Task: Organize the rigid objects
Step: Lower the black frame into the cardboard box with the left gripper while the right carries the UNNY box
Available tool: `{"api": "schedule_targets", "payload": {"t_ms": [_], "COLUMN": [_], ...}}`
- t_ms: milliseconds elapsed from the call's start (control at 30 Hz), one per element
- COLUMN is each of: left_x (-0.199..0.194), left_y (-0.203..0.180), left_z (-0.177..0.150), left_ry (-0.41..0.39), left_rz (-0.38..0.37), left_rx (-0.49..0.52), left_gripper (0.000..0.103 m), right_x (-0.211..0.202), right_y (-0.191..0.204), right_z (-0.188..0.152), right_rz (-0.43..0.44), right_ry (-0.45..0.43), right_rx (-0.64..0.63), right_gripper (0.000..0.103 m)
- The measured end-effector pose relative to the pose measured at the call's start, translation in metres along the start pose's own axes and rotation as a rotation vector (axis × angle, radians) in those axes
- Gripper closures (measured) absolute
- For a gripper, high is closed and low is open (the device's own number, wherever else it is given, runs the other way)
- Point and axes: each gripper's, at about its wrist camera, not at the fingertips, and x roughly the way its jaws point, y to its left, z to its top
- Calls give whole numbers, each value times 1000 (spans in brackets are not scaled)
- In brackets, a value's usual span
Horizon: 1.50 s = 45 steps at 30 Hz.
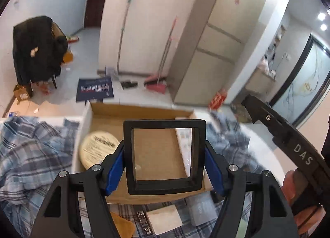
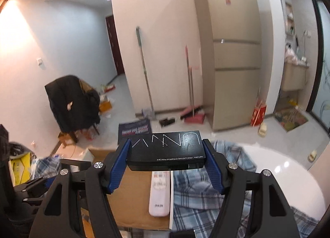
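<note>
Halfway-ish: round cream tin (image 1: 99, 148) already in brown cardboard box (image 1: 144, 112). Left gripper (image 1: 165, 163) clamped on black square clear-window case (image 1: 164, 156), right gripper (image 2: 166, 160) on black rectangular powder compact (image 2: 167, 151), both w/ drop-off pending.

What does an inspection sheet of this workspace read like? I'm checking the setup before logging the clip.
Surface: white table under a plaid cloth.
Job's things: box holding a round tin and white remote.
Clutter: white card, metal clip.
Grippers: left gripper shut on a clear case; right gripper shut on a black compact.
Cables: nothing seen.
Surroundings: fridge, broom, chair.
</note>
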Motion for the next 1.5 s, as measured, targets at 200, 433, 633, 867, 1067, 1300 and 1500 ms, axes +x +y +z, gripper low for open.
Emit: {"api": "schedule_targets", "payload": {"t_ms": [200,433,633,867,1067,1300,1500], "left_x": [51,78,94,102,84,35,-10], "left_y": [-9,-1,5,6,7,5,32], "left_z": [-18,-25,-32,-35,-28,-15,-3], "left_ry": [111,164,196,202,114,2,-134], "left_rz": [61,75,114,135,93,118,145], "left_rx": [27,4,-12,-36,-41,-9,-65], "left_gripper": [31,31,31,23,22,21,15], "right_x": [36,42,40,40,32,28,42], "right_y": [-19,-27,-11,-8,-12,-13,-6], "right_z": [-17,-19,-22,-23,-17,-14,-24], "right_rz": [-64,-62,-11,26,31,48,88], "right_ry": [104,128,137,151,120,115,174], "right_rx": [18,36,-3,-1,17,39,40], "right_gripper": [36,36,36,36,36,36,36]}}
